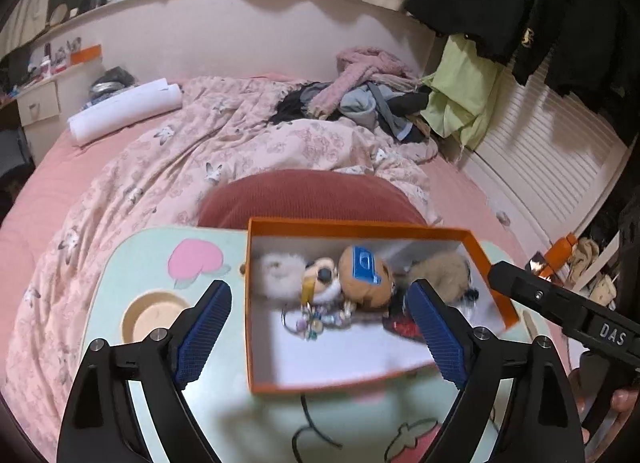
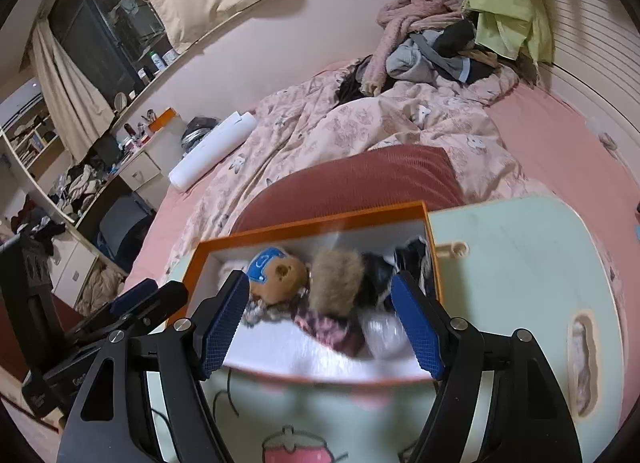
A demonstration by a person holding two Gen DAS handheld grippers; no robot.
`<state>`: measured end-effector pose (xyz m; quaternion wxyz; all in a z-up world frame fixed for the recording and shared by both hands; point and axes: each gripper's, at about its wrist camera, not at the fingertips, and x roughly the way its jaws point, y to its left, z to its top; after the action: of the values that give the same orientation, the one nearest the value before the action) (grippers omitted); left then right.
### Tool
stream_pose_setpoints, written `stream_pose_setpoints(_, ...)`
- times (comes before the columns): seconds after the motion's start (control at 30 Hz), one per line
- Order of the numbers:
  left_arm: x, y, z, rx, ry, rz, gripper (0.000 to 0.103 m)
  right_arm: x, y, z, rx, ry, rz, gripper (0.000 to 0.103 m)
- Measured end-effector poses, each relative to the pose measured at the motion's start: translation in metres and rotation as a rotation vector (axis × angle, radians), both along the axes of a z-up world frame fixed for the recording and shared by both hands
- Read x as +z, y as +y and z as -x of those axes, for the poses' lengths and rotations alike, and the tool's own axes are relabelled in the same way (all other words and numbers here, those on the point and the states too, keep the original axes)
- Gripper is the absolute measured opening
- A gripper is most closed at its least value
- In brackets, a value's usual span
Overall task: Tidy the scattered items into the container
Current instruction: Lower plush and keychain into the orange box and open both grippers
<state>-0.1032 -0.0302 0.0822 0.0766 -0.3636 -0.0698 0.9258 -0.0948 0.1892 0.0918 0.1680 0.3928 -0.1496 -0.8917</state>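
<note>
Box [image 1: 360,228] on the counter [image 1: 132,263] already holds the toys [image 1: 362,275], so both grippers' fingers [image 1: 206,327] gape wide, holding nothing.

Box [image 1: 360,225] on lap table [image 1: 160,263], table on bed [image 1: 48,191]. Cushion [image 1: 308,193] behind box. In box: plush toy [image 1: 362,277] at back, furry item [image 1: 444,269] to its right, beaded trinket [image 1: 312,319] in front. Quilt [image 1: 224,143] behind cushion; clothes pile [image 1: 360,95] at far end of bed.
</note>
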Motion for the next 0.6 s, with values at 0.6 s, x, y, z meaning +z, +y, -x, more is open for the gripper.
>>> stream_pose_setpoints(0.6, -0.081, 0.031, -0.104, -0.004, -0.122, 0.22, 0.097, -0.072, -0.007, -0.095, 0.023, -0.099, -0.186, 0.074)
